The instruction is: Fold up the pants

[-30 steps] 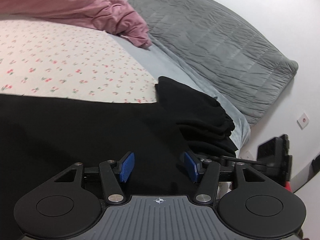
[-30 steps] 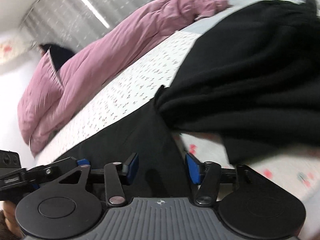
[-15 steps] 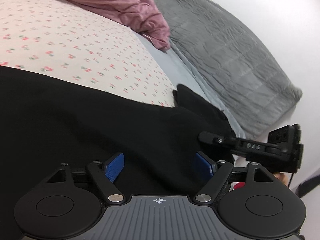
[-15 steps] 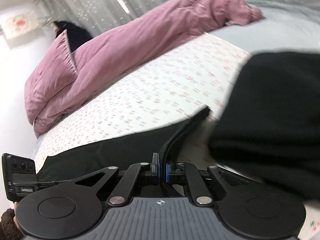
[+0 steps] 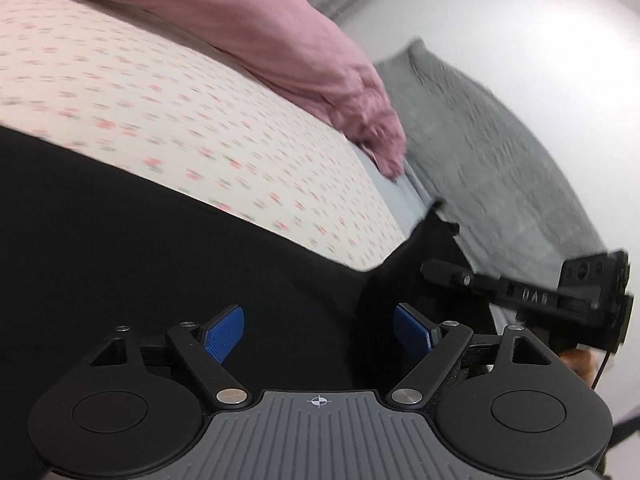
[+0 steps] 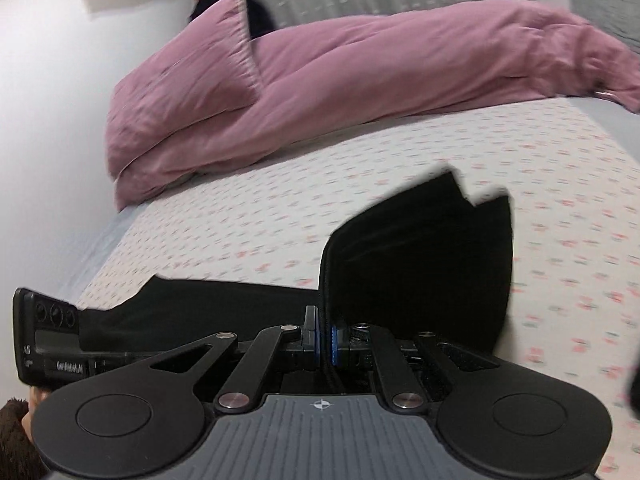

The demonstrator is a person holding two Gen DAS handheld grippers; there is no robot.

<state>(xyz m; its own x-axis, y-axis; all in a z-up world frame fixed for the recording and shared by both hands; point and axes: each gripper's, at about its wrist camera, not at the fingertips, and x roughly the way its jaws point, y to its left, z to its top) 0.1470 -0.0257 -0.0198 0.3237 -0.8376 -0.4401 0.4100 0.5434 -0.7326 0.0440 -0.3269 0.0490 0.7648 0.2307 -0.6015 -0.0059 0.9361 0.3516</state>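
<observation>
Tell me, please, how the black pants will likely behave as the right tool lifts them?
Probably floppy: the pants drape from the right tool, shut on one edge. Likely light, since one pinch raises a flap. The rest may drag across the sheet.

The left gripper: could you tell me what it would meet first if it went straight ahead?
Most likely the black pants: the open left gripper points across them, with the flowered sheet beyond; depth is unclear.

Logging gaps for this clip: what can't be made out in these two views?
- Left wrist: black pants run off the left edge; extent unknown.
- Left wrist: floral sheet print motion-blurred.
- Right wrist: right gripper hides the clamped pants edge.
- Right wrist: dark object behind pink pillow, unidentifiable.
</observation>
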